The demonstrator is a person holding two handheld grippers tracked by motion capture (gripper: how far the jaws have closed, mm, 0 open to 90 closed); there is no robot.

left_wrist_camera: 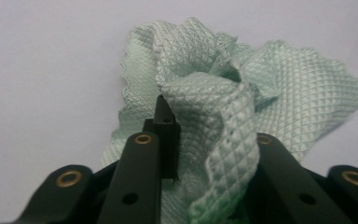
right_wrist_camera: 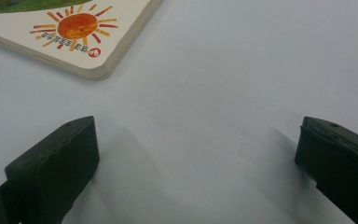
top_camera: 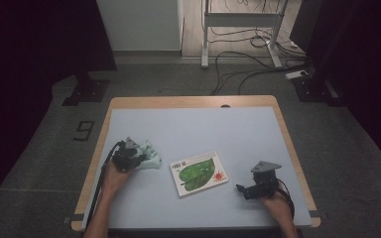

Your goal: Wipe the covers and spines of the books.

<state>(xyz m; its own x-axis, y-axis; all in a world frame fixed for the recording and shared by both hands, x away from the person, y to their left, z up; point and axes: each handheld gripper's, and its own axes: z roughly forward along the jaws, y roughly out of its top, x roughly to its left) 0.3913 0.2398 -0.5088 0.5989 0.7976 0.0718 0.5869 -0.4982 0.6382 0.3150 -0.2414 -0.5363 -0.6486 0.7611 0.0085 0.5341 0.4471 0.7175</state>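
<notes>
A crumpled pale-green waffle cloth [top_camera: 152, 156] lies on the left of the table. My left gripper [top_camera: 129, 157] is shut on a raised fold of the cloth [left_wrist_camera: 284, 88], which bunches up between the black jaws of that gripper [left_wrist_camera: 209, 123] and drapes over the right jaw. A picture book [top_camera: 199, 173] with a green leaf and an orange sun lies flat at the table's middle. My right gripper [top_camera: 250, 190] rests low to the right of the book. Its jaws [right_wrist_camera: 196, 140] stand wide open over bare table, with the book's sun corner [right_wrist_camera: 77, 28] ahead and to the left.
The pale-blue table top [top_camera: 203, 126] has a wooden rim. Beyond its far edge, on the grey floor, stand a white desk frame [top_camera: 240, 29] and loose cables [top_camera: 248, 69]. A black stand foot [top_camera: 87, 91] sits at the back left.
</notes>
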